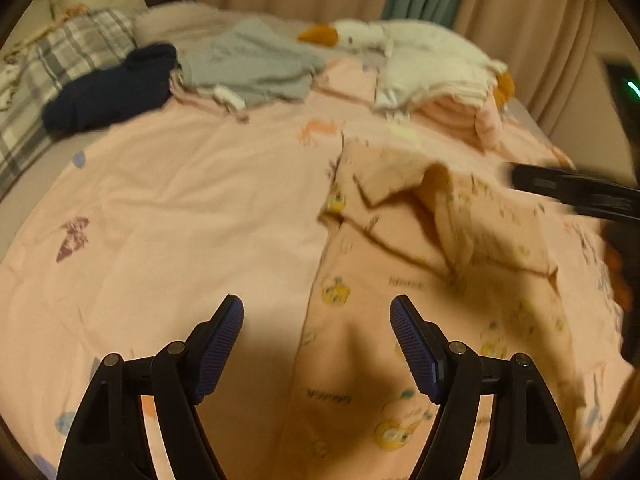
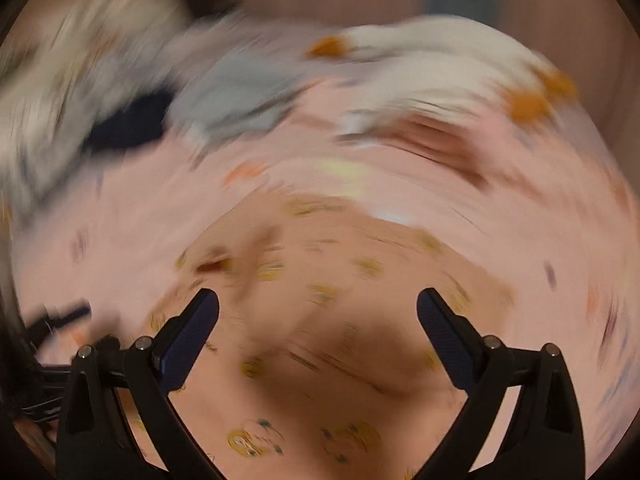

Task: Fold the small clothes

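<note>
A small peach garment with yellow cartoon prints (image 1: 420,264) lies on the pink bedsheet (image 1: 180,208), partly folded, with a flap turned over near its top. My left gripper (image 1: 316,312) is open and empty, just above the garment's lower left edge. My right gripper (image 2: 318,304) is open and empty over the same garment (image 2: 320,320); its view is heavily blurred. The right gripper's black finger also shows in the left wrist view (image 1: 572,192), beside the garment's right side.
At the back of the bed lie a navy garment (image 1: 108,92), a grey garment (image 1: 248,68), a white goose plush (image 1: 420,52) and folded pink clothes (image 1: 460,116). A plaid pillow (image 1: 72,48) sits at the far left. Curtains hang behind.
</note>
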A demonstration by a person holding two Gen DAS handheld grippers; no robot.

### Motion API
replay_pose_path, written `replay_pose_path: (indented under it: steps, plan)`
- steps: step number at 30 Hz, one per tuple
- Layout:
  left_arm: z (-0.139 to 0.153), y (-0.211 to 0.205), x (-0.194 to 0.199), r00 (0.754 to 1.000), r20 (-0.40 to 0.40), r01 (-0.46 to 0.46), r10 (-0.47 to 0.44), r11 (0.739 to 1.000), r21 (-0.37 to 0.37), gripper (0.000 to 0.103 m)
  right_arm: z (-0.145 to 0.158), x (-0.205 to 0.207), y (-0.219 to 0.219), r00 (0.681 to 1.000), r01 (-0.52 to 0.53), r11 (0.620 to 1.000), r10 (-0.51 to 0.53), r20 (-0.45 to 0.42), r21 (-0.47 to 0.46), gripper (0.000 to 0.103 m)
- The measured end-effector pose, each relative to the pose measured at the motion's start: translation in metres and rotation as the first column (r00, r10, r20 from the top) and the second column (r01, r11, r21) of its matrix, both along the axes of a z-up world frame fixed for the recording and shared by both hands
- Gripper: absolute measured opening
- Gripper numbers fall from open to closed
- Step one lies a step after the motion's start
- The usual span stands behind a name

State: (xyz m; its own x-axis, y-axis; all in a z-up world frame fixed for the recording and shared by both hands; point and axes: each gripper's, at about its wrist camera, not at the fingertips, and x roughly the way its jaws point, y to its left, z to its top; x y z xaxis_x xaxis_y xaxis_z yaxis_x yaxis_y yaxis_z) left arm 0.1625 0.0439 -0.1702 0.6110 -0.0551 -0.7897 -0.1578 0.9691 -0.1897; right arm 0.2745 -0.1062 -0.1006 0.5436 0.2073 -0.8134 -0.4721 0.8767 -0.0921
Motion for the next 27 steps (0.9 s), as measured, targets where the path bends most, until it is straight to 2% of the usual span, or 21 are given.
replay_pose_path:
  steps: [1, 2, 3, 4, 5, 6, 7, 8, 10, 11, 12, 14, 16, 19, 21, 24, 25, 27]
  plan:
    - [0.001, 0.005, -0.005, 1.000, 0.009, -0.012, 0.012, 1.000, -0.017, 0.075, -0.009, 0.002, 0.020, 1.000, -0.017, 0.997, 0.018, 0.008, -0.080, 0.096]
    - [0.001, 0.012, -0.011, 0.999, 0.033, -0.032, 0.033, 0.999, -0.032, 0.075, -0.023, 0.006, 0.044, 0.999, -0.032, 0.984, 0.034, 0.008, -0.174, 0.090]
    - [0.001, 0.017, -0.013, 0.998, 0.042, -0.047, 0.049, 0.998, -0.039, 0.075, -0.038, 0.010, 0.061, 0.999, -0.054, 0.970, 0.054, -0.006, -0.237, 0.079]
    - [-0.001, 0.021, -0.013, 0.998, 0.036, -0.057, 0.058, 0.998, -0.042, 0.075, -0.052, 0.015, 0.077, 0.998, -0.070, 0.954, 0.068, -0.017, -0.293, 0.074]
    - [-0.004, 0.027, -0.013, 0.997, 0.022, -0.068, 0.069, 0.996, -0.052, 0.075, -0.067, 0.022, 0.090, 0.998, -0.066, 0.938, 0.062, -0.022, -0.340, 0.060]
    - [-0.007, 0.032, -0.012, 0.997, 0.015, -0.074, 0.075, 0.995, -0.067, 0.075, -0.077, 0.031, 0.098, 0.999, -0.040, 0.928, 0.035, -0.020, -0.372, 0.040]
    - [-0.012, 0.039, -0.011, 0.997, 0.006, -0.081, 0.082, 0.993, -0.086, 0.075, -0.084, 0.040, 0.102, 1.000, 0.006, 0.919, -0.009, -0.005, -0.393, 0.031]
    - [-0.016, 0.045, -0.010, 0.996, -0.008, -0.091, 0.090, 0.991, -0.094, 0.075, -0.087, 0.049, 0.103, 0.999, 0.040, 0.926, -0.042, 0.001, -0.375, 0.023]
    - [-0.023, 0.057, -0.009, 0.990, -0.056, -0.134, 0.128, 0.985, -0.106, 0.075, -0.083, 0.060, 0.102, 0.998, 0.067, 0.941, -0.059, 0.034, -0.333, 0.015]
    - [-0.024, 0.063, -0.010, 0.987, -0.065, -0.151, 0.144, 0.982, -0.113, 0.075, -0.079, 0.067, 0.098, 0.994, 0.105, 0.947, -0.099, 0.037, -0.302, 0.000]
    - [-0.024, 0.066, -0.011, 0.988, -0.057, -0.146, 0.140, 0.982, -0.117, 0.075, -0.074, 0.076, 0.091, 0.989, 0.145, 0.960, -0.149, 0.002, -0.241, 0.005]
    - [-0.022, 0.073, -0.015, 0.992, -0.020, -0.125, 0.123, 0.984, -0.131, 0.075, -0.059, 0.085, 0.083, 0.979, 0.195, 0.978, -0.199, -0.050, -0.078, 0.004]
    - [-0.023, 0.084, -0.017, 0.987, -0.018, -0.160, 0.159, 0.974, -0.161, 0.075, -0.038, 0.087, 0.088, 0.983, 0.176, 0.984, -0.174, -0.061, 0.023, 0.004]
    - [-0.030, 0.100, -0.019, 0.977, -0.038, -0.212, 0.209, 0.947, -0.240, 0.075, -0.012, 0.079, 0.119, 0.989, 0.146, 0.985, -0.143, -0.040, 0.092, 0.004]
    - [-0.033, 0.107, -0.021, 0.976, -0.041, -0.216, 0.214, 0.935, -0.281, 0.075, 0.006, 0.070, 0.152, 0.996, 0.079, 0.987, -0.073, -0.045, 0.142, 0.003]
    - [-0.034, 0.116, -0.019, 0.966, -0.041, -0.254, 0.254, 0.915, -0.313, 0.075, 0.027, 0.055, 0.213, 0.999, -0.046, 0.994, 0.044, 0.031, 0.100, 0.003]
    - [-0.035, 0.119, -0.018, 0.963, -0.043, -0.265, 0.266, 0.908, -0.325, 0.075, 0.031, 0.050, 0.232, 0.998, -0.066, 0.993, 0.064, 0.023, 0.099, 0.003]
    - [-0.033, 0.124, -0.017, 0.958, -0.055, -0.284, 0.282, 0.899, -0.335, 0.075, 0.039, 0.050, 0.261, 0.993, -0.113, 0.977, 0.118, -0.019, 0.179, 0.003]
